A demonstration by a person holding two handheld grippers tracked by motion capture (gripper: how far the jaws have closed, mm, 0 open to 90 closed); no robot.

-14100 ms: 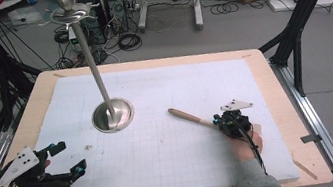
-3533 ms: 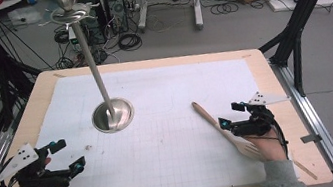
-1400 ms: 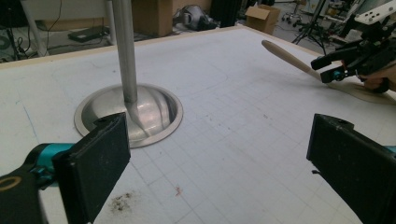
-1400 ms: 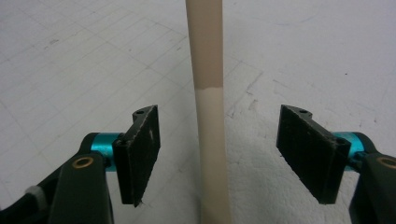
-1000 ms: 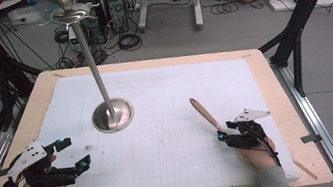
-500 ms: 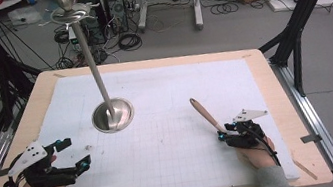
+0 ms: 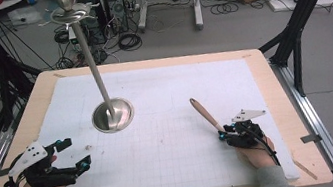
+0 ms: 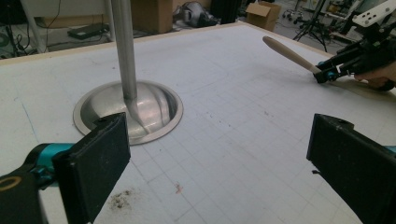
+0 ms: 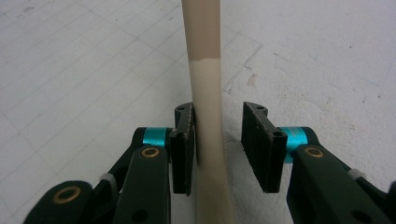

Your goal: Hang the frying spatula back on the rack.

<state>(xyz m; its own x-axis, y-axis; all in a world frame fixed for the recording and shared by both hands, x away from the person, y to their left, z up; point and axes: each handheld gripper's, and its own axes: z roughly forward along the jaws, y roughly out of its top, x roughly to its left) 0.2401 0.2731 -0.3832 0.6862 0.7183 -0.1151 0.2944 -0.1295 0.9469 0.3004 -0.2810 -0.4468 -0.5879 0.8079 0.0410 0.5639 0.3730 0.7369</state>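
Observation:
A pale wooden stick (image 7: 204, 113) lies on the white gridded mat (image 7: 173, 148), pointing away and to the left. Its near end runs between the pads of my right gripper (image 7: 223, 135). In the right gripper view the stick (image 9: 205, 70) touches the left pad, and a gap remains on the right side of my right gripper (image 9: 218, 140). Its jaws have just been closing around the stick. My left gripper (image 7: 76, 152) rests at the front left, its jaws wide apart and empty (image 8: 219, 154). The left gripper view shows the stick (image 8: 287, 52) far off to the right.
A steel stand with a round base (image 7: 112, 115) and a tall pole (image 7: 91, 60) stands left of centre on the mat. A speck of debris (image 7: 88, 147) lies near my left gripper. The wooden table edge (image 7: 274, 81) borders the mat; cables and boxes lie on the floor beyond.
Over the last second neither hand shifts in the high view. Since a few seconds ago, my right gripper has come from beside the stick to its near end.

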